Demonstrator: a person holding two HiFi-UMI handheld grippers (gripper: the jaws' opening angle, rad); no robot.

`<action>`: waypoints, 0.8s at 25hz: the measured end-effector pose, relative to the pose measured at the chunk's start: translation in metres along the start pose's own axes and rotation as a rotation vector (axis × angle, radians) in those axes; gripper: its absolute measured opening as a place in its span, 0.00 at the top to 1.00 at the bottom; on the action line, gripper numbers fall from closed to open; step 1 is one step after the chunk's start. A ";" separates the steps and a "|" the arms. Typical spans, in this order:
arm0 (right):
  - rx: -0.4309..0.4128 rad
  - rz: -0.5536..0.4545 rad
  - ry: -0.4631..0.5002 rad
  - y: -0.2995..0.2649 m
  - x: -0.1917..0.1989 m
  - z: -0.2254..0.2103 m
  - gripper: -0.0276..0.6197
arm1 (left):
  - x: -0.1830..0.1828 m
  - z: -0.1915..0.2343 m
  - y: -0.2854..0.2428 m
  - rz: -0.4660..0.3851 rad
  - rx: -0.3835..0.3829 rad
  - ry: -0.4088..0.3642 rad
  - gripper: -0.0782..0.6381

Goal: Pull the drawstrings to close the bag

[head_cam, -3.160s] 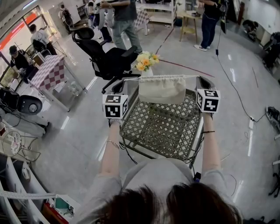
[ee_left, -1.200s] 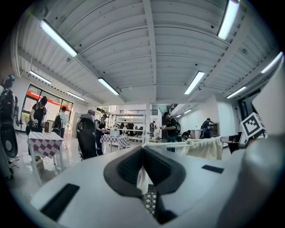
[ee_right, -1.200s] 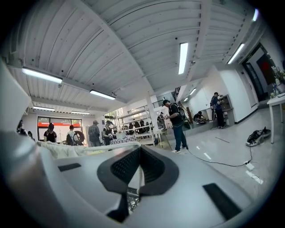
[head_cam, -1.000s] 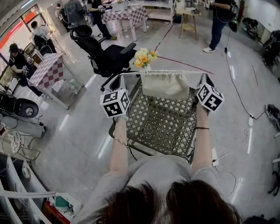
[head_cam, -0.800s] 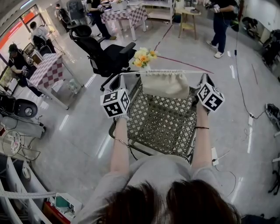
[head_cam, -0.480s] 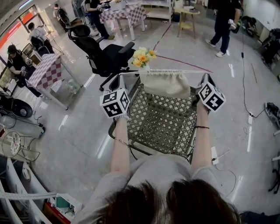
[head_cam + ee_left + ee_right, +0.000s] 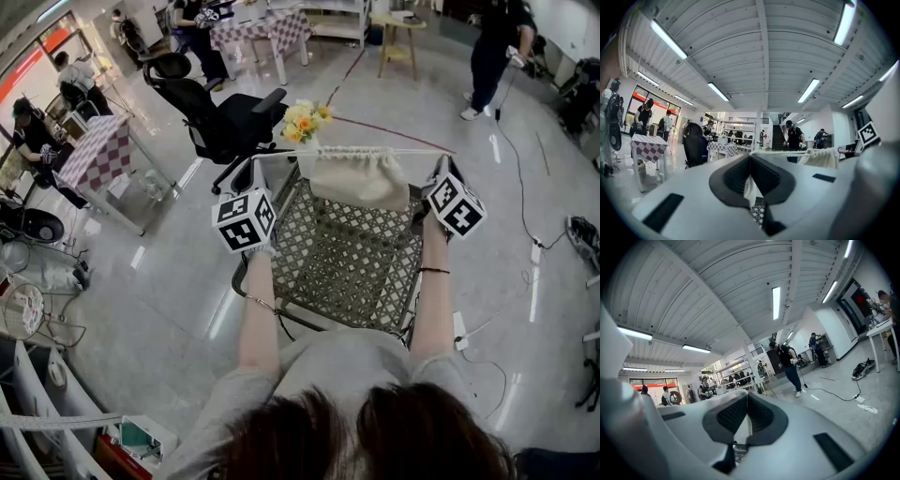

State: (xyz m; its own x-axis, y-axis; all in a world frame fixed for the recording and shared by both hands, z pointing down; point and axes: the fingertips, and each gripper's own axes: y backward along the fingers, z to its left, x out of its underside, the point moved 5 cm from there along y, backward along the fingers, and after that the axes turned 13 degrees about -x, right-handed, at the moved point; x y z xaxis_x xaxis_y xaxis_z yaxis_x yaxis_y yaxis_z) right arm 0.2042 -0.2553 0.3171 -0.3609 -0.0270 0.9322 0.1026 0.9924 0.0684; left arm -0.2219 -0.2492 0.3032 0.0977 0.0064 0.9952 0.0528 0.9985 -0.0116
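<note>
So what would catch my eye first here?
A cream bag is at centre, over a metal lattice table, its drawstring pulled taut to both sides. The left gripper and right gripper, shut on its ends, flank it; yellow flowers stand just behind.

Head view down onto bag [image 7: 360, 178]; gripper views level
</note>
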 end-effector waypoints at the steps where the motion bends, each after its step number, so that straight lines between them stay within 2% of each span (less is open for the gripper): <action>1: 0.003 -0.004 -0.004 0.000 0.000 -0.001 0.92 | 0.000 0.000 0.000 -0.001 -0.001 0.001 0.85; 20: 0.046 -0.049 -0.059 0.005 -0.002 -0.003 0.92 | -0.003 0.005 0.001 -0.022 -0.027 0.049 0.85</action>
State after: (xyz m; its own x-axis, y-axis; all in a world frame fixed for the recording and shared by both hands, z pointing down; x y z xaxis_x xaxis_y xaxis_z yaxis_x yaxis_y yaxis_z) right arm 0.2085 -0.2510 0.3164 -0.4189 -0.0694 0.9054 0.0418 0.9945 0.0956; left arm -0.2274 -0.2476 0.3009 0.1450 -0.0188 0.9892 0.0823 0.9966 0.0069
